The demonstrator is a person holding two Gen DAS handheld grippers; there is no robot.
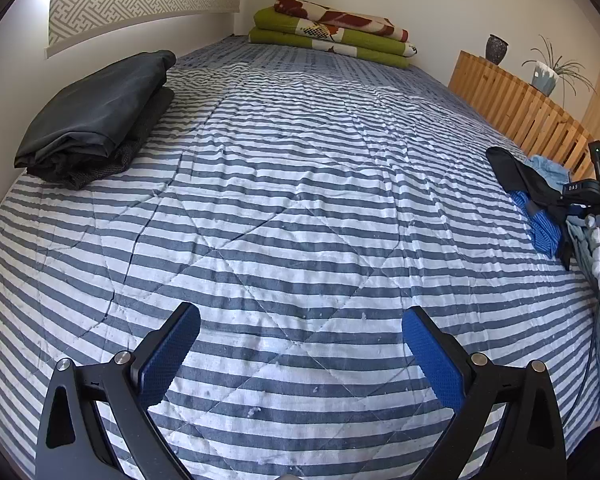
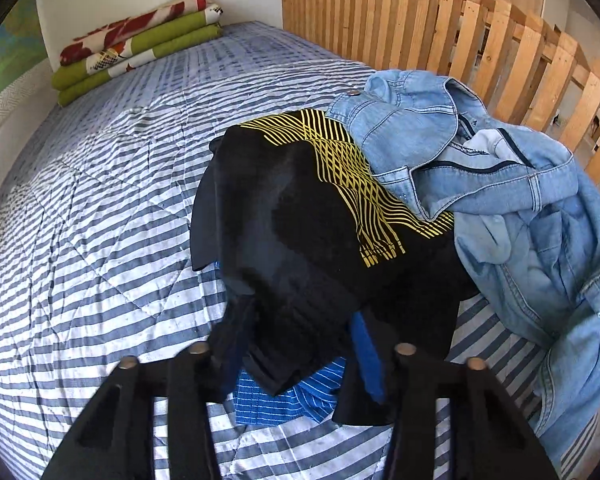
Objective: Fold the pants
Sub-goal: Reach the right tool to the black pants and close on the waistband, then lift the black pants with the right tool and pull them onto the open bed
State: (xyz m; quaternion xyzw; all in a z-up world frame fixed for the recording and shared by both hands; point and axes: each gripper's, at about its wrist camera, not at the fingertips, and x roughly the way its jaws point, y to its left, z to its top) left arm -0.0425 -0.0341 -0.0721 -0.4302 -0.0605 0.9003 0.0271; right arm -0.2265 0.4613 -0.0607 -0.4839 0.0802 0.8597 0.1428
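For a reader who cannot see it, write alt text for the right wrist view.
The right gripper is closed on the edge of a black garment with yellow line print, lying on a striped bedspread. Crumpled light denim clothes overlap it beside a wooden slatted rail.

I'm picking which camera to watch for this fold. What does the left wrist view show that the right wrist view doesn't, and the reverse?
Only the left wrist view shows the folded dark clothes by the wall, the plant pot and the open left gripper over bare quilt. Only the right wrist view shows the yellow pattern on the black garment between the right gripper fingers, and the denim jacket clearly. Both show the striped quilt and the stacked green blankets.
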